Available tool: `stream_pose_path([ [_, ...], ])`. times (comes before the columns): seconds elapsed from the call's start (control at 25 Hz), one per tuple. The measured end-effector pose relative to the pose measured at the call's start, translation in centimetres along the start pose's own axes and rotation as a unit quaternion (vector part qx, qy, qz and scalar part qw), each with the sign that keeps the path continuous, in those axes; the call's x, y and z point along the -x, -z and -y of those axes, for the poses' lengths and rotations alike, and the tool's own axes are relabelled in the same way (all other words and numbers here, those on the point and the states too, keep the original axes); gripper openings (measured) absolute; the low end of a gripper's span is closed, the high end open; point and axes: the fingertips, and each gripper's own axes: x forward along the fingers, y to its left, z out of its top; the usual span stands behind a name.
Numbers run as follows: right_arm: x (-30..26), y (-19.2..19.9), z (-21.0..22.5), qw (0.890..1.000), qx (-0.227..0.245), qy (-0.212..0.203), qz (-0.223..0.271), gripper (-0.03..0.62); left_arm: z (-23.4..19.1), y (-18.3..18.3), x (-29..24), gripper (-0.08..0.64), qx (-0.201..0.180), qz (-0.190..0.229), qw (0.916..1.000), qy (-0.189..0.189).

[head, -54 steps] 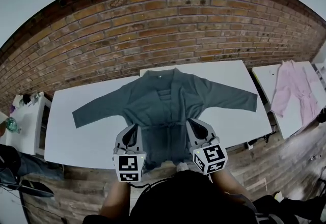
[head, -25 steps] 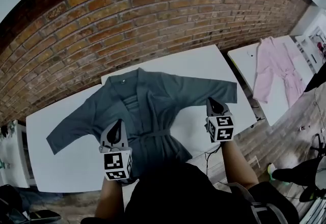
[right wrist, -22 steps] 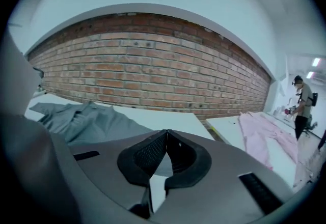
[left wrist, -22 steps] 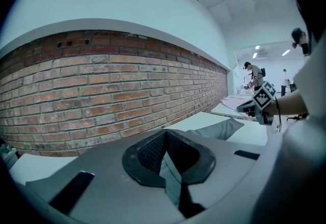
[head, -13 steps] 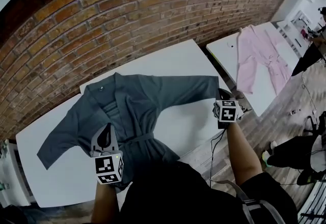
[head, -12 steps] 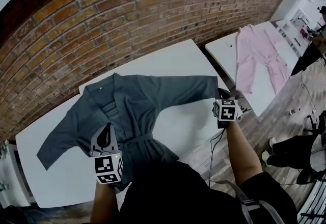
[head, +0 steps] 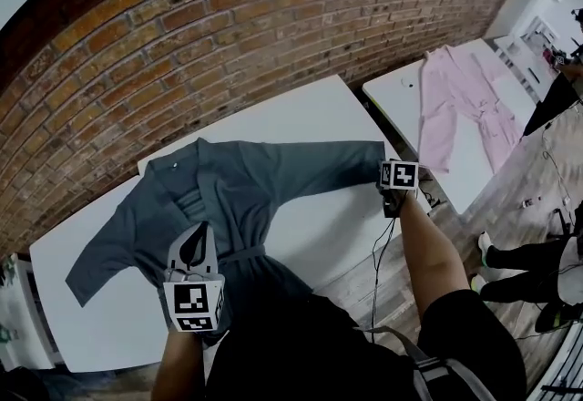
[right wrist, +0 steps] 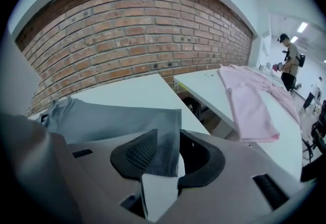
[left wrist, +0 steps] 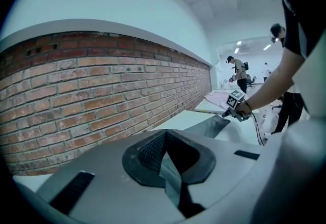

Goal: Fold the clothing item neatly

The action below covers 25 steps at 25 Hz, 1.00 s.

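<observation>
Right fingers [right wrist: 137,154]: spread, just been opening; sleeve cuff [right wrist: 164,121] lies between them, unpinched.
Left fingers [left wrist: 152,149]: pressed together.
Head view only: robe [head: 228,194] spread flat across table [head: 310,112]; left gripper [head: 192,249] above hem, near edge; right gripper [head: 397,174] at right edge, its fingers hidden there.

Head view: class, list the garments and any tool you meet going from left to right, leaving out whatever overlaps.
Grey robe → right gripper, whose jaws have just been opening, with the robe's sleeve between them → pink robe.
</observation>
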Motion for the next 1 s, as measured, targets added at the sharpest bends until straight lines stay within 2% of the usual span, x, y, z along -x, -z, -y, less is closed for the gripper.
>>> stream_pose_path([
  [0.2,-2.1,0.8,0.4,0.999,-0.021,-0.013,-0.047,0.132,1.0,0.8,-0.1,-0.005,0.0,-0.013,0.9999,-0.004],
  [0.4,-3.5,1.2,0.6,0.997,-0.034,-0.009,-0.065,0.132,1.0,1.3,0.1,-0.005,0.005,-0.022,0.9996,-0.018],
  [0.64,-4.2,0.7,0.8,0.997,-0.013,-0.002,-0.071,0.132,0.8,2.1,0.3,-0.005,0.013,-0.033,0.9989,-0.029],
  [0.8,-4.3,0.0,1.9,0.997,0.028,0.032,-0.063,0.132,1.3,2.1,0.3,-0.005,0.014,-0.037,0.9989,-0.027],
  [1.0,-4.6,0.2,2.1,0.997,-0.038,0.003,-0.062,0.13,1.0,2.7,0.4,-0.005,0.017,-0.047,0.9982,-0.033],
])
